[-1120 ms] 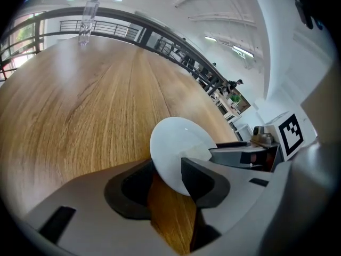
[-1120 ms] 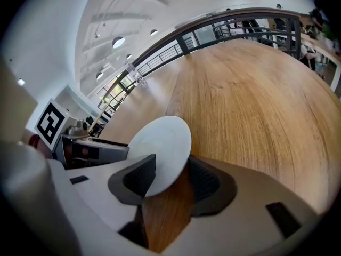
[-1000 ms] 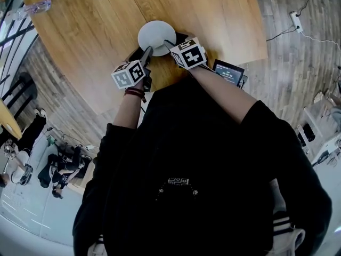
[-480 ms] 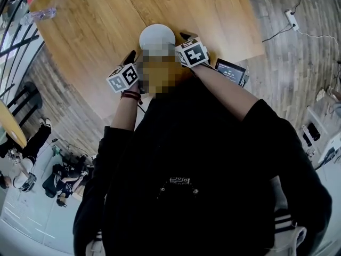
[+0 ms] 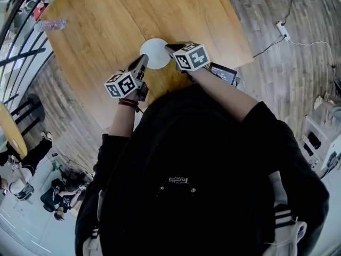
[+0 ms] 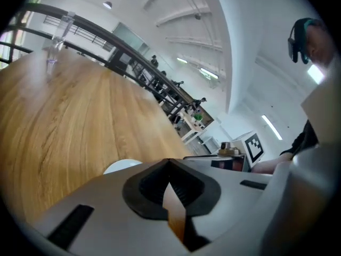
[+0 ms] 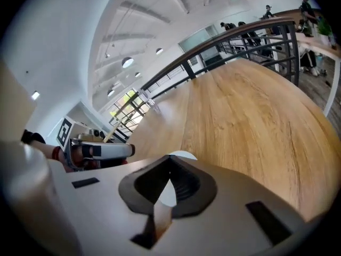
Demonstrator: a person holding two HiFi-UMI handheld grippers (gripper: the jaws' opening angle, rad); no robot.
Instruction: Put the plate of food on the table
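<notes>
The white plate (image 5: 153, 51) sat flat on the wooden desk (image 5: 106, 25), close to the edge nearest the person. Couldn't tell what was on it, it just looked plain white from above.

The left gripper (image 5: 141, 62) was at the plate's left side and the right gripper (image 5: 171, 48) at its right, both pointing in toward the rim. The left one's fingers had just been closing and were pinched right together with nothing between them. Same story for the right: just closed, tips meeting, nothing held. In the left gripper view only a sliver of the plate (image 6: 121, 166) peeked out past the fingers. In the right gripper view, a bit of the plate (image 7: 184, 155) showed beyond the tips.

Other stuff: a clear plastic bottle (image 5: 52, 24) lay way off at the far left of the desk. A small screen gadget (image 5: 224, 73) sat by the right forearm.
</notes>
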